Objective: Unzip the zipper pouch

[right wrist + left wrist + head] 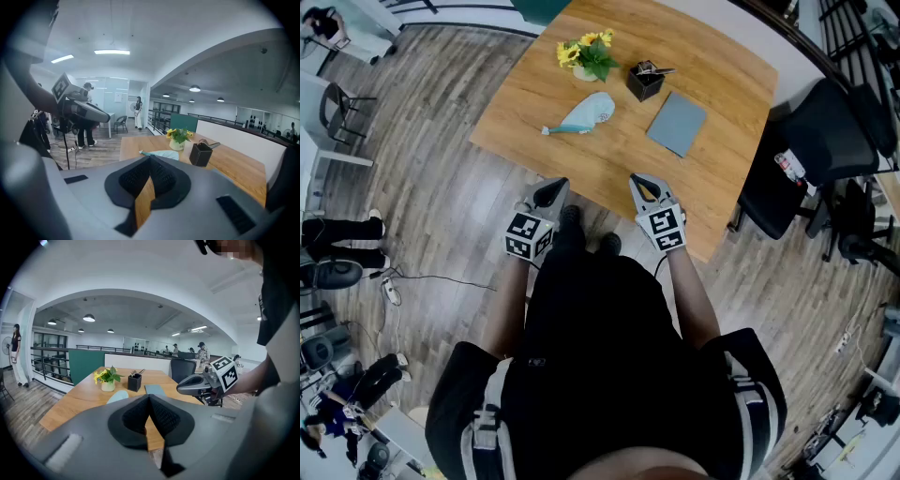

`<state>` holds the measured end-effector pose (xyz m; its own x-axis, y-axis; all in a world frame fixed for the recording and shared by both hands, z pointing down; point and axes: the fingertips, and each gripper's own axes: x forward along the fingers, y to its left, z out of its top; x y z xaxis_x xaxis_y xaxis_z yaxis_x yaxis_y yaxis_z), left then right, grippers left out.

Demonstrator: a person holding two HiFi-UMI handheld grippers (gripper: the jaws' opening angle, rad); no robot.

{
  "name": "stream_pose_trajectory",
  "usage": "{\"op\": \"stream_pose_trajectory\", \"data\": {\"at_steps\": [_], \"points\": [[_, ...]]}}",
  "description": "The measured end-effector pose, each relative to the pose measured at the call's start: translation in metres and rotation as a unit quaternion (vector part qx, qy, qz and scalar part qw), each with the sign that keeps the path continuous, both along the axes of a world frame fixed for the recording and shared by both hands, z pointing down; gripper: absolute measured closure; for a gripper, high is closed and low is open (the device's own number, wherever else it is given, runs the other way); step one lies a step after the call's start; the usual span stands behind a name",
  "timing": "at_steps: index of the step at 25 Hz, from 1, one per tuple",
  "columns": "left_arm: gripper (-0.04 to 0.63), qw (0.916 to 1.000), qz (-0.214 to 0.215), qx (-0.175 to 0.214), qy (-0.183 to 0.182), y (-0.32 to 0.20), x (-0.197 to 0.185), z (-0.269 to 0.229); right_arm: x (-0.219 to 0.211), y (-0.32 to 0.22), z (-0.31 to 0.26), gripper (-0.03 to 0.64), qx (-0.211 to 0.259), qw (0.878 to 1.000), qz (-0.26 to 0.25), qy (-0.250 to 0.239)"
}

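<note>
The zipper pouch (587, 114) is pale blue and lies flat near the middle of the wooden table (712, 178), its pull tab toward the left. It also shows low in the left gripper view as the pouch (117, 396), and in the right gripper view as the pouch (159, 153). My left gripper (555, 186) and right gripper (638, 180) hover side by side at the table's near edge, well short of the pouch. Both are shut and empty. In their own views, the left gripper (149, 397) and right gripper (150, 159) have their pads meeting at the tips.
Behind the pouch stand a pot of yellow flowers (589, 56) and a black pen holder (645, 81). A grey-blue flat folder (677, 123) lies to the right. A black office chair (811, 155) stands at the table's right side. Other people stand far off.
</note>
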<state>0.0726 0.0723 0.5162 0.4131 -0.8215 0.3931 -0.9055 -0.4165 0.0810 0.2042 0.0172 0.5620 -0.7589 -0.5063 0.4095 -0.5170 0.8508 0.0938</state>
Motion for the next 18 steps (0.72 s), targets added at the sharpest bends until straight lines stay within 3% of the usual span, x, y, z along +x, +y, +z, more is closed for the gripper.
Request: {"op": "stream_pose_trajectory", "data": {"at_steps": [18], "points": [[0.598,1.0,0.001,0.0,-0.002,-0.018,0.015,0.003,0.019,-0.021,0.012,0.615,-0.01,1.0,0.02,0.012]]}}
